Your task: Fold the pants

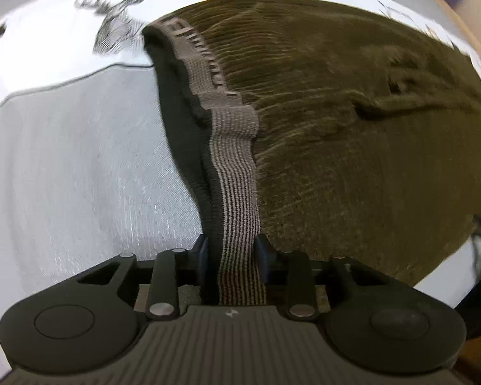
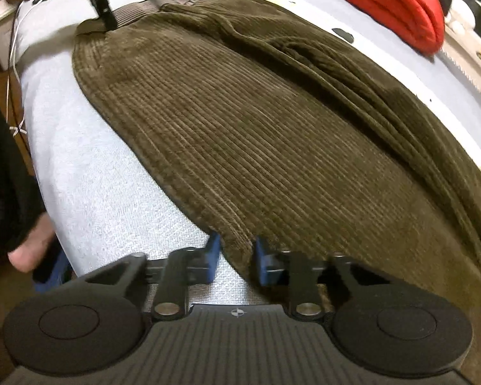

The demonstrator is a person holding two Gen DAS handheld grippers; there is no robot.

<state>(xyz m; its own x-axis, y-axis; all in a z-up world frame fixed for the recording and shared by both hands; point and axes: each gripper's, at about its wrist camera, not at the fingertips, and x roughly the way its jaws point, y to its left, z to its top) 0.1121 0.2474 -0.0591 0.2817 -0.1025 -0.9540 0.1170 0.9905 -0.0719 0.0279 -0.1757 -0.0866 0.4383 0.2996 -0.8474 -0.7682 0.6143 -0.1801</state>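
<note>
Olive-brown corduroy pants (image 2: pixel 256 128) lie spread flat on a pale blue-grey sheet (image 2: pixel 112 192). Their grey ribbed elastic waistband (image 1: pixel 237 176) runs straight into my left gripper (image 1: pixel 232 253), which is shut on it, with the corduroy (image 1: pixel 336 128) fanning out to the right. In the right wrist view the left gripper (image 2: pixel 107 22) shows as a dark finger pressed down on the waistband (image 2: pixel 134 11) at the far end. At the near edge of the pants, my right gripper (image 2: pixel 237 253) is shut on a fold of corduroy pinched between its blue pads.
A red padded garment (image 2: pixel 384 3) lies at the far right of the bed. A white cable (image 2: pixel 12 64) hangs down the bed's left side, and a person's foot (image 2: pixel 32 250) stands on the floor there. A white cloth with a deer print (image 1: pixel 122 16) lies beyond the waistband.
</note>
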